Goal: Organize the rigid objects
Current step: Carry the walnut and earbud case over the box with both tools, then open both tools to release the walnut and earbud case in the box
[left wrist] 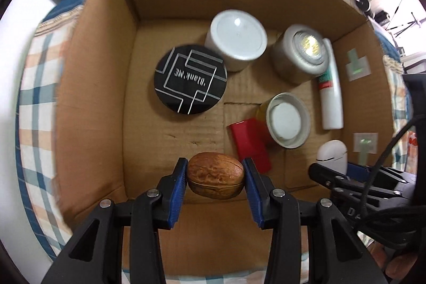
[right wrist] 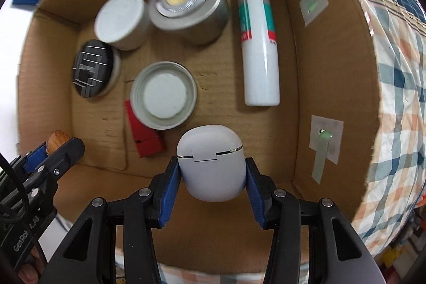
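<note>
My left gripper [left wrist: 215, 173] is shut on a brown walnut [left wrist: 215, 178] and holds it over the near part of an open cardboard box [left wrist: 101, 87]. My right gripper [right wrist: 211, 172] is shut on a white earbud case [right wrist: 211, 164] over the box's [right wrist: 300, 71] near right side. The case [left wrist: 332, 156] and the right gripper show at the right of the left wrist view. The walnut [right wrist: 57, 140] shows at the left of the right wrist view.
In the box lie a black round disc [left wrist: 190, 79], a white round tub [left wrist: 237, 40], a silver puck light [left wrist: 302, 53], a white tube [left wrist: 330, 87], a jar lid [left wrist: 287, 123] and a red block [left wrist: 250, 144]. A plaid cloth [right wrist: 394, 103] lies under the box.
</note>
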`<state>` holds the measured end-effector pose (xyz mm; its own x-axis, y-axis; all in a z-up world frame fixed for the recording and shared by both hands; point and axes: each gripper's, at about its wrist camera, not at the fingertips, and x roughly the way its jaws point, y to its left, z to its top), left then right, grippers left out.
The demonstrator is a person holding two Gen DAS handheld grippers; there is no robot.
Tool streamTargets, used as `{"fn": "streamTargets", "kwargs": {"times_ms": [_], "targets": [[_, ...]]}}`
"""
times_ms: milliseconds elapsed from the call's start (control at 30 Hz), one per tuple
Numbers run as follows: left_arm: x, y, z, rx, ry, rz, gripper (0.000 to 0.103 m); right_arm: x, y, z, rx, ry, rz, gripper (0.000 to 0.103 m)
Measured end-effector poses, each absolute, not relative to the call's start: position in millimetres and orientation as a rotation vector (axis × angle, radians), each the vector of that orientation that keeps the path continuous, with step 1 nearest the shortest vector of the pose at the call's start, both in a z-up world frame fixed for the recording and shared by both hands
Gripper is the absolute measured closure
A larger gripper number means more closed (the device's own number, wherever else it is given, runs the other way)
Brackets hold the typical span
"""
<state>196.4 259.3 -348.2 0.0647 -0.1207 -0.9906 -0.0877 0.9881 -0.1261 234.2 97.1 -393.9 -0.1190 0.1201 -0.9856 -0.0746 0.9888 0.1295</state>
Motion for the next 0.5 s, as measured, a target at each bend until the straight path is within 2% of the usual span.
{"fn": "streamTargets", "kwargs": {"times_ms": [167, 500], "targets": [[198.8, 259.3, -372.1, -0.152, 1.55, -0.028, 0.065, 232.3, 97.6, -408.3, 0.015, 1.706, 0.137, 0.053], [202.4, 257.5, -378.8, -0.14, 1.572, -0.026, 0.064, 237.1, 98.6, -426.8, -0.001, 1.739, 0.103, 0.052]]}}
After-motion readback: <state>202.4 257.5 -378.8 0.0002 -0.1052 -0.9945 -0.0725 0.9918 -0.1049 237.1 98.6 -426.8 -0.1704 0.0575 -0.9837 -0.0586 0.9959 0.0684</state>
